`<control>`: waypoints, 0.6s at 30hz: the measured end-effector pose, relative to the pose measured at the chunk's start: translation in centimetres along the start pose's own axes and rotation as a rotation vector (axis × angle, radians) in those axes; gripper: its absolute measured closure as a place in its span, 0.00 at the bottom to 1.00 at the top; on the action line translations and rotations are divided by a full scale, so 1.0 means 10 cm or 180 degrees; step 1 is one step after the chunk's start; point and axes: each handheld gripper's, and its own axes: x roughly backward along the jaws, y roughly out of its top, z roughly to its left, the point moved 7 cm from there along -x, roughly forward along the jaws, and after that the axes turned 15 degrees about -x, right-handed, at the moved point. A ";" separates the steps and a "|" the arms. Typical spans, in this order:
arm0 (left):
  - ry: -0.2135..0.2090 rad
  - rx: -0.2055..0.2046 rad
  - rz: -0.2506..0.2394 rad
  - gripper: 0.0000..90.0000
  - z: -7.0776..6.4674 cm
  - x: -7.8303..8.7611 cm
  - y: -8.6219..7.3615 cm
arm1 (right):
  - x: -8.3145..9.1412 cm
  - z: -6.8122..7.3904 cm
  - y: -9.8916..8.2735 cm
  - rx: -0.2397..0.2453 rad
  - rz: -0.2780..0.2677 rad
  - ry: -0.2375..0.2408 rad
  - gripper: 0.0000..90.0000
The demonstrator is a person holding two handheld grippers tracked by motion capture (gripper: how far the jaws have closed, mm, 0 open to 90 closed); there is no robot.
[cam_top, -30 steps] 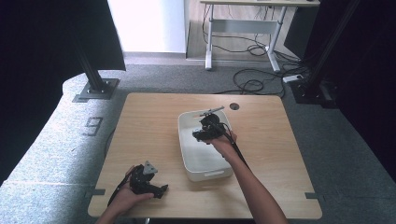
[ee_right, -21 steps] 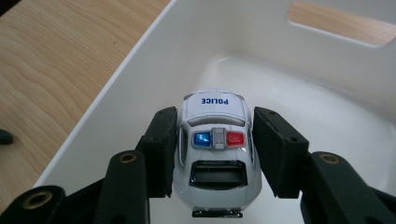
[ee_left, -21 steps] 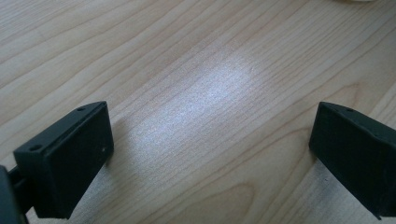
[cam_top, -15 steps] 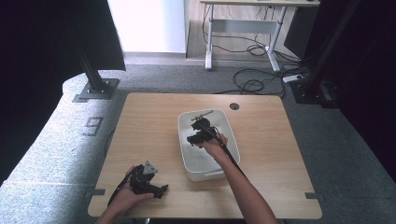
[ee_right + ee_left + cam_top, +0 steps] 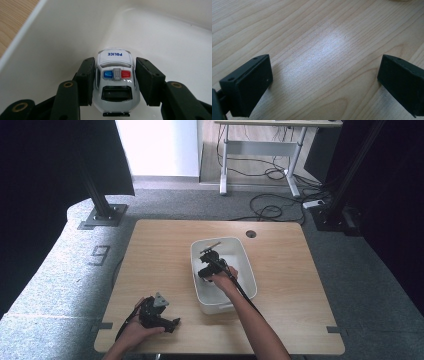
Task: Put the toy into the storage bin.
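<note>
A white toy police car (image 5: 115, 82) with a blue and red light bar and POLICE on its bonnet sits between the jaws of my right gripper (image 5: 115, 72); both pads press on its sides. That gripper (image 5: 206, 270) is down inside the white plastic bin (image 5: 247, 270), in its left half. Under the car I see the bin's white floor (image 5: 162, 32). My left gripper (image 5: 172, 323) rests near the table's front left corner. Its jaws stand wide apart over bare wood (image 5: 324, 70) with nothing between them.
The bin stands at the middle of the light wooden table (image 5: 290, 270), which has a cable hole (image 5: 251, 234) at the back. Beyond the table are grey carpet, cables and a desk frame (image 5: 260, 165).
My right gripper has sunk lower into the bin and shifted a little to the left, still with the car in it. The left gripper has stayed put.
</note>
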 end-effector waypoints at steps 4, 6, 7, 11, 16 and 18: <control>0.0000 -0.0002 0.0000 0.00 0.00 0.00 0.00 | -0.06 0.00 -0.04 -0.0024 0.0083 0.0018 0.56; -0.0002 -0.0002 -0.0001 0.00 0.00 0.00 0.00 | -0.08 0.00 -0.05 -0.0048 0.0106 0.0044 0.56; 0.0000 -0.0002 0.0000 0.00 0.00 0.00 0.00 | -0.08 0.00 -0.05 -0.0062 0.0120 0.0057 0.55; -0.0003 -0.0003 -0.0001 0.00 0.00 0.00 0.00 | -0.03 -0.01 -0.05 -0.0077 0.0112 0.0085 0.48; 0.0001 -0.0001 0.0002 0.00 0.00 0.00 0.00 | 0.01 -0.01 -0.13 -0.0104 0.0307 0.0168 0.47; -0.0001 -0.0001 0.0004 0.00 0.00 0.00 0.00 | 0.01 -0.01 -0.15 -0.0139 0.0328 0.0200 0.47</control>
